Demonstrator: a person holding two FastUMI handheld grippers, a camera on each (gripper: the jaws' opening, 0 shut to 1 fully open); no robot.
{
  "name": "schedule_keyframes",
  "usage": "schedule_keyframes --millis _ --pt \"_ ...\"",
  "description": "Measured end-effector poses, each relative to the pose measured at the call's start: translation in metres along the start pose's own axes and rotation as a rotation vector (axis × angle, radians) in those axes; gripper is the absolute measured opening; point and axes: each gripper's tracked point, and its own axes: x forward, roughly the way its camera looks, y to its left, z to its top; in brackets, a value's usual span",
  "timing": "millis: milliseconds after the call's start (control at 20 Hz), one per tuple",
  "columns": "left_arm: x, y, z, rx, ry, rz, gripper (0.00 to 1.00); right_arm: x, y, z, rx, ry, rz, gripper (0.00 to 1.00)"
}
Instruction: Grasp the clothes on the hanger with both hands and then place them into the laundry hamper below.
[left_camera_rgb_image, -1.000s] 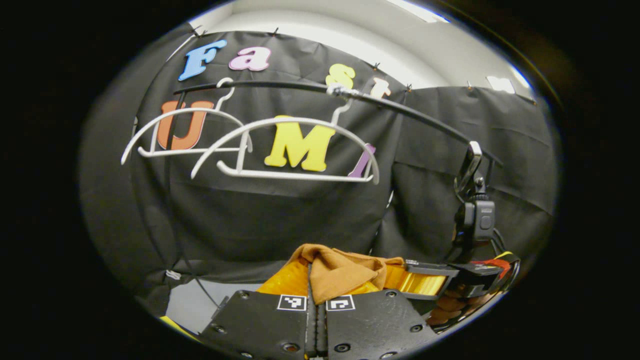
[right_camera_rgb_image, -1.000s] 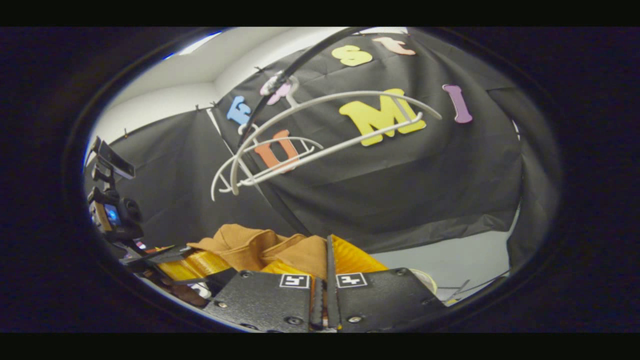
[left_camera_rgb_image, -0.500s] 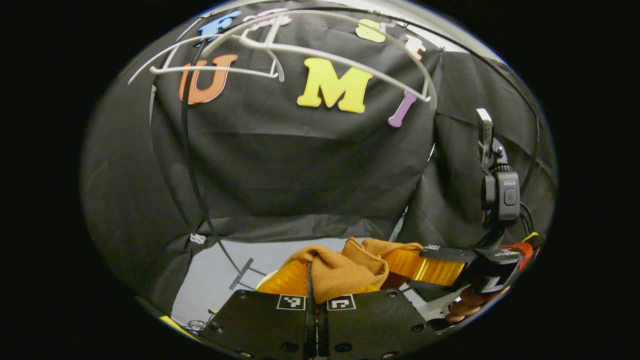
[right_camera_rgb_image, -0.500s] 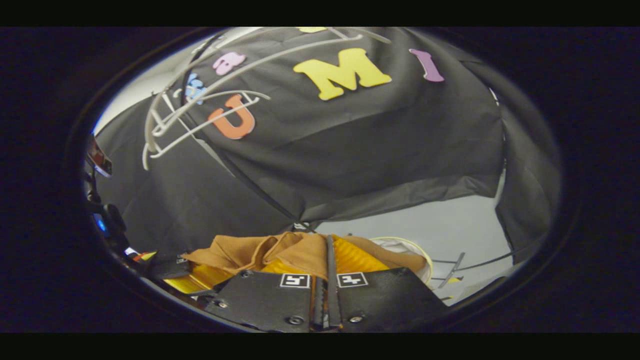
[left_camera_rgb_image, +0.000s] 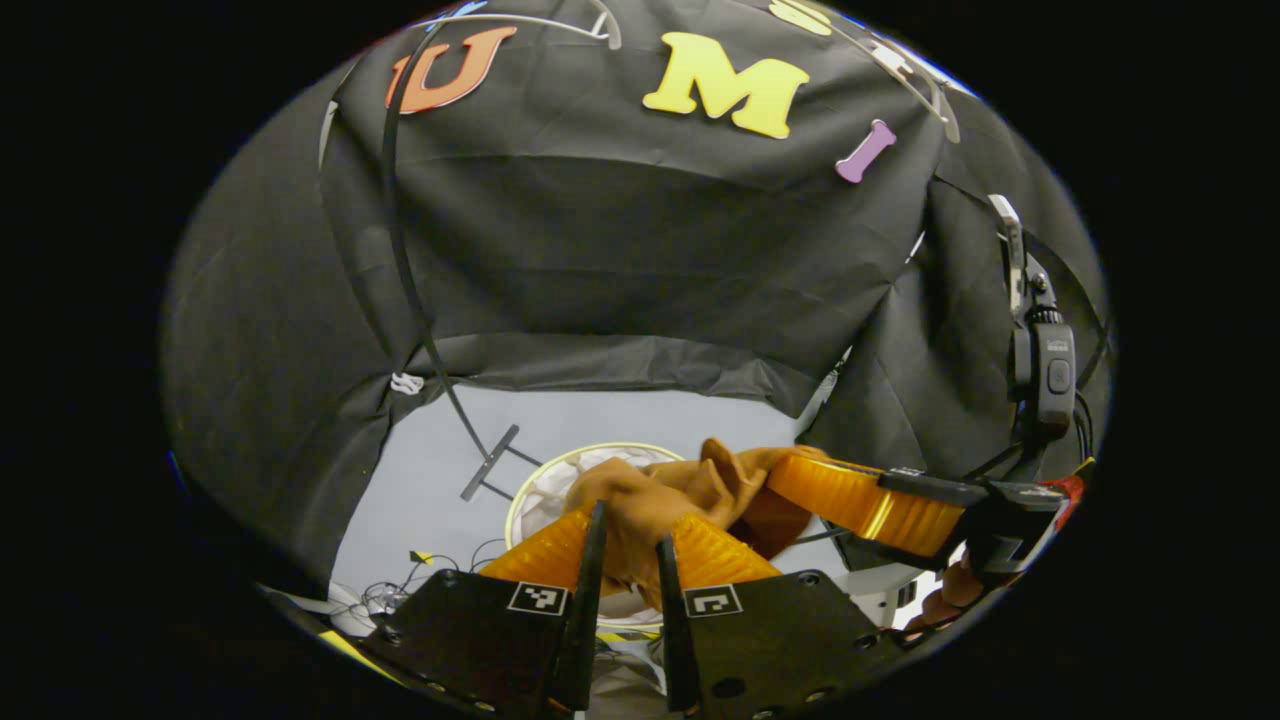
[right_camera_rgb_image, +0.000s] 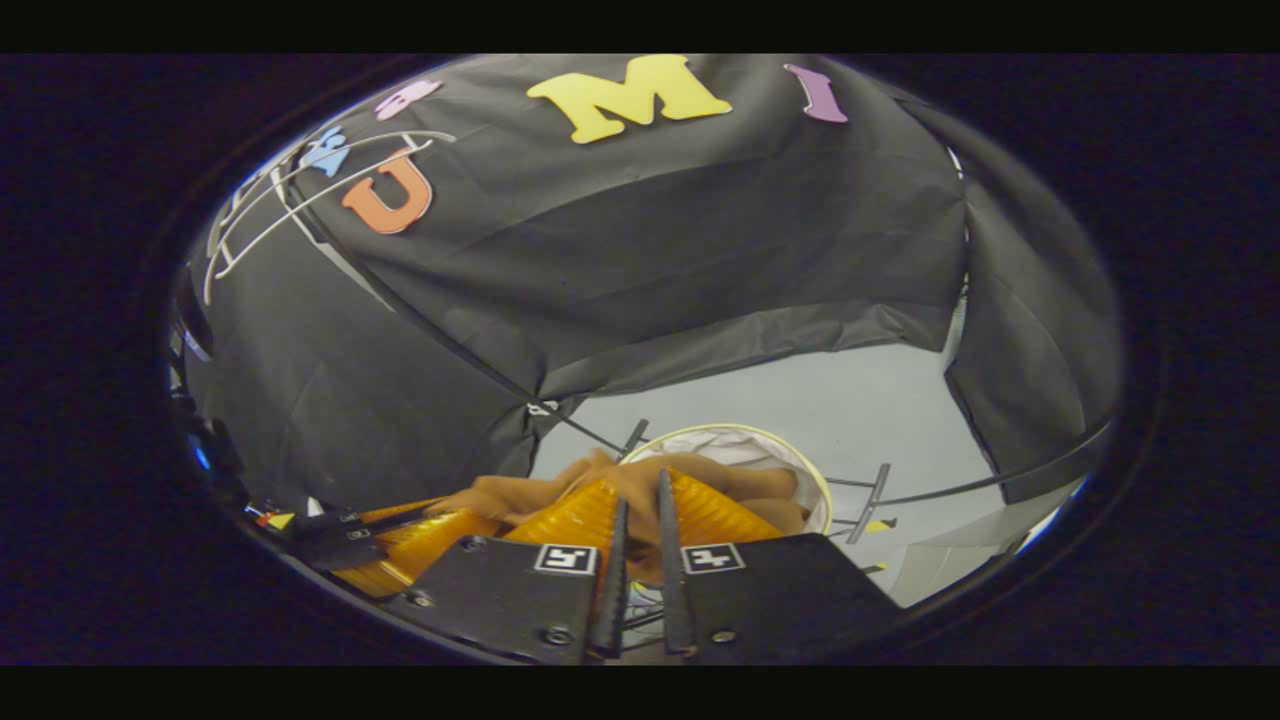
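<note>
A tan-brown garment hangs bunched over the round white laundry hamper with a yellow rim. In the left gripper view my left gripper has its orange fingers parted, and the cloth lies loosely in the gap. The right gripper shows at the right of that view, against the same garment. In the right gripper view my right gripper also stands parted, with the garment draped between its fingers above the hamper. The left gripper sits at that view's lower left.
Bare white hangers hang high up on a black rail whose pole runs down to a foot beside the hamper. Grey floor surrounds the hamper. Cables and yellow tape lie on the floor at left.
Both grippers have dropped well below the hangers, bringing the garment down over the hamper. Their fingers, pressed tight on the cloth before, have now parted.
</note>
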Motion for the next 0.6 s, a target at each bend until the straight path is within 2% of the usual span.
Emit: schedule_keyframes --millis 50,100,150,200,300,350,400,450,500,600 --pt "-0.002 0.004 0.003 0.002 -0.013 0.002 0.39 -0.005 0.002 0.002 0.002 -0.012 -0.002 0.25" --pt "0.001 0.008 0.002 0.003 -0.02 -0.002 0.39 -0.011 0.002 0.004 -0.004 -0.028 -0.012 0.31" --pt "0.002 0.011 0.001 0.005 -0.023 -0.007 0.32 -0.025 -0.003 0.006 -0.014 -0.049 -0.031 0.34" --pt "0.006 0.014 -0.001 0.006 -0.024 -0.01 0.47 -0.038 -0.008 0.009 -0.028 -0.072 -0.05 0.38" --pt "0.003 0.017 -0.008 0.004 -0.023 -0.011 0.39 -0.061 -0.017 0.009 -0.059 -0.115 -0.091 0.48" --pt "-0.005 0.014 -0.01 0.003 -0.016 -0.017 0.55 -0.067 -0.027 0.006 -0.071 -0.125 -0.118 0.49" --pt "-0.02 0.005 -0.007 0.0 -0.008 -0.019 0.58 -0.074 -0.034 0.004 -0.079 -0.136 -0.14 0.6" --pt "-0.027 0.001 -0.008 0.002 -0.006 -0.017 0.6 -0.082 -0.039 0.003 -0.078 -0.152 -0.162 0.63" --pt "-0.031 0.0 -0.006 0.008 -0.009 -0.01 0.66 -0.091 -0.04 0.007 -0.079 -0.172 -0.175 0.65" --pt "-0.043 0.001 0.0 0.03 -0.043 0.001 0.98 -0.114 -0.039 0.016 -0.092 -0.225 -0.188 0.65"
